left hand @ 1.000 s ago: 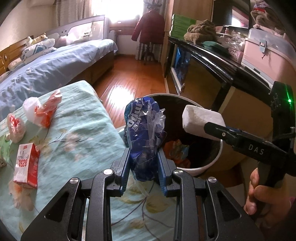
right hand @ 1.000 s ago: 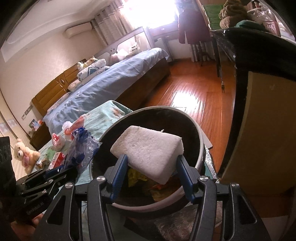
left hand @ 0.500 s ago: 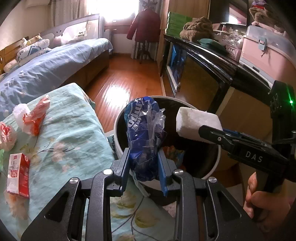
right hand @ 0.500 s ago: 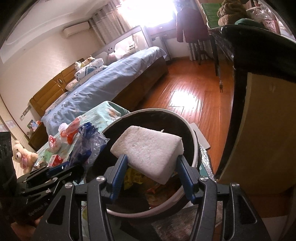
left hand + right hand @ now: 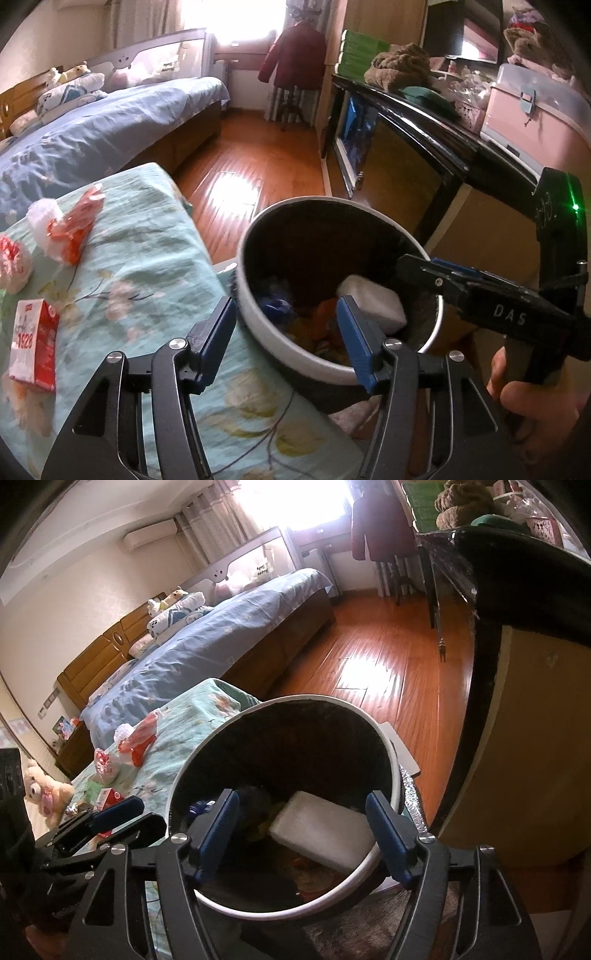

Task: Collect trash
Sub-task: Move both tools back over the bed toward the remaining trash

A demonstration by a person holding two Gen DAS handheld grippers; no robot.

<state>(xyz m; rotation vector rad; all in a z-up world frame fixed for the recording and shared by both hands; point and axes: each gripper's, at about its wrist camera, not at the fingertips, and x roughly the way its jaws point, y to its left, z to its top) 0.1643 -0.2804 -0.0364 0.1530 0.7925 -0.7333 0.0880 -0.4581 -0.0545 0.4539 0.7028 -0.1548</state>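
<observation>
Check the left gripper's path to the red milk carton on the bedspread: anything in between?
Nothing visible. The left gripper is open over the bin rim; the red milk carton lies to its left on the bedspread, with only bare cloth between.

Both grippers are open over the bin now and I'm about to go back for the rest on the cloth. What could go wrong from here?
The left gripper and right gripper hang close together above the trash bin; swinging out, they could knock each other or its rim. The red carton lies near the teal cloth edge, so a clumsy approach may push it off.
</observation>
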